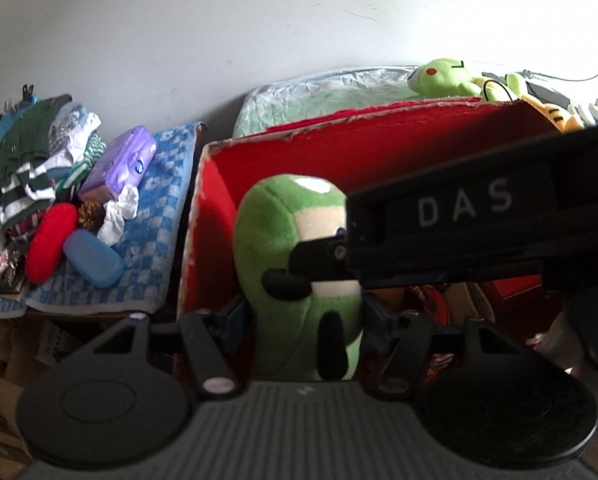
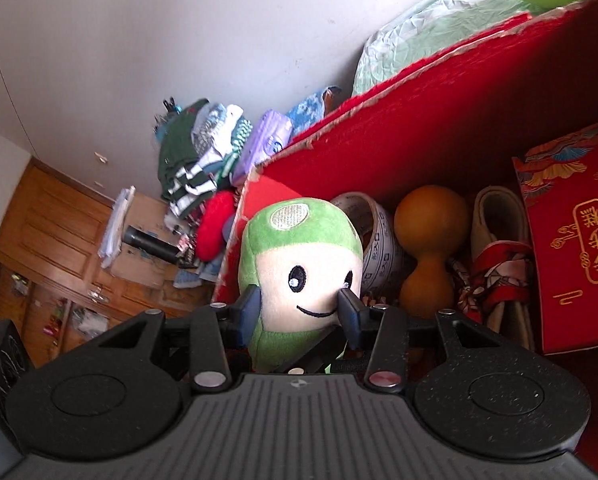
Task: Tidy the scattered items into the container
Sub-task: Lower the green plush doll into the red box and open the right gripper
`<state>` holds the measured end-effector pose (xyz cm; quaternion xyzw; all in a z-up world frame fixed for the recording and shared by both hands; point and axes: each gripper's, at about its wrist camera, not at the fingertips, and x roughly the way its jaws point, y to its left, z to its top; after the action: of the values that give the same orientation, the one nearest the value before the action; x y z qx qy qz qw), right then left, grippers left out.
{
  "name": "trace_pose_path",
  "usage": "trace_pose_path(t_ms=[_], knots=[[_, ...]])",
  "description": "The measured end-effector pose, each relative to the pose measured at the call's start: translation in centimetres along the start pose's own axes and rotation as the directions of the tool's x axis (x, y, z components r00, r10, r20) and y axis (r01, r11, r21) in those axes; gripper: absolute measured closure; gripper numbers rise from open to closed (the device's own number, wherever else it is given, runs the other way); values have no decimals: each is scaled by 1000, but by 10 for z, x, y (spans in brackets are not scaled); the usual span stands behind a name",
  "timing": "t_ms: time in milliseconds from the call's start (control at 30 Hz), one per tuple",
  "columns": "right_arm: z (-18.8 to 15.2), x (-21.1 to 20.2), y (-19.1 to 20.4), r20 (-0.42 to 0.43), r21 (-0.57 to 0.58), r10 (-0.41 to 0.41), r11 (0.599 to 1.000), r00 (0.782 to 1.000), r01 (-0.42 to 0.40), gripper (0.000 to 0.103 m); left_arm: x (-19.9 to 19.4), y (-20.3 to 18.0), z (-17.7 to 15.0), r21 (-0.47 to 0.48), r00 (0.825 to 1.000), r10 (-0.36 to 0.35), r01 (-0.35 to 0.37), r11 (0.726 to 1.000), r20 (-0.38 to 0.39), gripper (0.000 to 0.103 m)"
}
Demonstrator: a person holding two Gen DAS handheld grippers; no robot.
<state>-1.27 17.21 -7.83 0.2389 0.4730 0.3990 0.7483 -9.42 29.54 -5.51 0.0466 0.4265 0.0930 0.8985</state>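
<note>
A green and cream plush toy (image 1: 295, 240) with a smiling face (image 2: 303, 264) hangs upright at the left end of the red box (image 1: 339, 152), in front of its inner wall (image 2: 439, 128). My right gripper (image 2: 299, 312) is shut on it, both pads pressing into the cheeks. In the left wrist view one of the right gripper's fingers (image 1: 319, 254) reaches in from the right and touches the toy. My left gripper (image 1: 305, 316) stands open around the toy's lower body, its pads just off the plush. The toy's underside is hidden.
Inside the box lie a tape roll (image 2: 383, 240), a brown gourd (image 2: 431, 240), a slipper (image 2: 499, 232) and a red card box (image 2: 571, 240). Left of it, clothes (image 1: 31, 168), a purple tissue pack (image 1: 119, 160), a red pouch (image 1: 51, 240) and a blue case (image 1: 93, 258). A frog plush (image 1: 443, 76) sits behind.
</note>
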Motion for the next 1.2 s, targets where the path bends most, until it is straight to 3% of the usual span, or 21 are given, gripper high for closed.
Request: trace_pose_path(t_ms=[300, 400, 733, 833, 1033, 1200], knots=[[0, 13, 3, -52, -55, -11, 998, 999, 8, 54, -21, 9, -10, 28, 996, -45, 43, 999, 71, 35], [-1, 19, 2, -91, -31, 16, 999, 996, -19, 53, -23, 7, -12, 37, 995, -48, 45, 998, 82, 40], [-4, 30, -1, -192, 35, 41, 999, 980, -35, 48, -13, 12, -10, 27, 998, -39, 37, 999, 55, 33], [-1, 18, 5, -148, -15, 34, 999, 988, -37, 48, -13, 13, -11, 29, 997, -46, 45, 999, 54, 32], [13, -13, -1, 60, -7, 42, 999, 997, -42, 48, -13, 12, -11, 30, 998, -51, 50, 998, 44, 32], [16, 0, -11, 29, 50, -4, 999, 1000, 3, 55, -20, 7, -9, 48, 995, -72, 69, 996, 69, 32]])
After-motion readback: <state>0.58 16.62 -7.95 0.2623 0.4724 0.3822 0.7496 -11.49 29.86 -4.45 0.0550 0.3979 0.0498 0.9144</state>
